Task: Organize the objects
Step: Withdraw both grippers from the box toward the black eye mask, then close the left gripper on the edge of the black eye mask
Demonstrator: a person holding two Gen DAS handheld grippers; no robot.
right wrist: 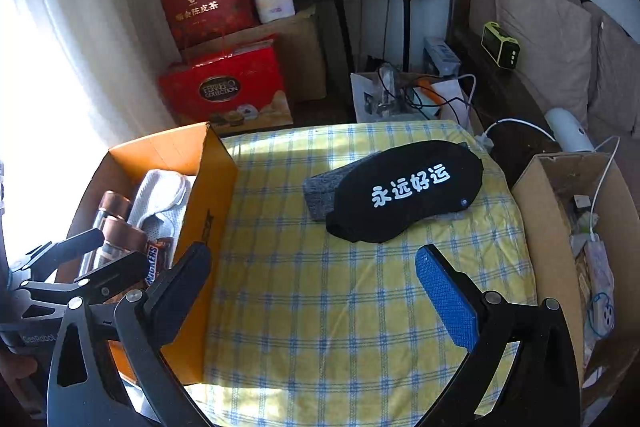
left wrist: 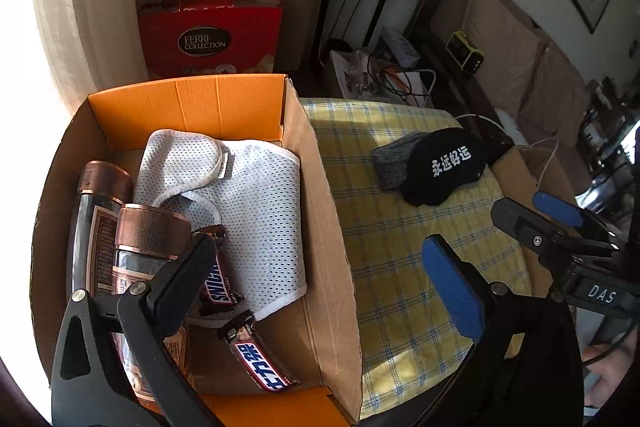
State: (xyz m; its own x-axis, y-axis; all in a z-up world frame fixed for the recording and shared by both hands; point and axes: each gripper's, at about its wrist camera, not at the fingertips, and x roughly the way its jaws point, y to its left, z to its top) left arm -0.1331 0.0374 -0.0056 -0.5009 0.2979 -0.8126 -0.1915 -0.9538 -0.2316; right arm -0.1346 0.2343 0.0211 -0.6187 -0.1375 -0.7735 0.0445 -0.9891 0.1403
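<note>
An open corrugated cardboard box with orange inner flaps [left wrist: 188, 107] is seen at the left end of a table covered by a yellow-and-blue checked cloth [right wrist: 320, 307]. Inside the box are noted a white perforated mesh fabric piece [left wrist: 248, 203], two clear jars with copper-coloured screw lids [left wrist: 148, 223] standing side by side against the left wall, and two brown chocolate bar wrappers [left wrist: 260, 359] lying on the box floor near the front. On the cloth, well apart from the box, a black padded eye mask printed with white characters [right wrist: 408, 187] is found resting partly on top of a grey knitted cloth item [right wrist: 324, 191]. The left gripper [left wrist: 320, 275] is held above the right wall of the box, its jaws spread wide and nothing between them; one finger is over the box contents, the other over the cloth. The right gripper [right wrist: 316, 283] is held over the bare cloth, short of the eye mask, with its jaws likewise spread wide and empty. A second, plain brown cardboard box [right wrist: 544, 211] holding cables is observed beyond the right end of the table.
</note>
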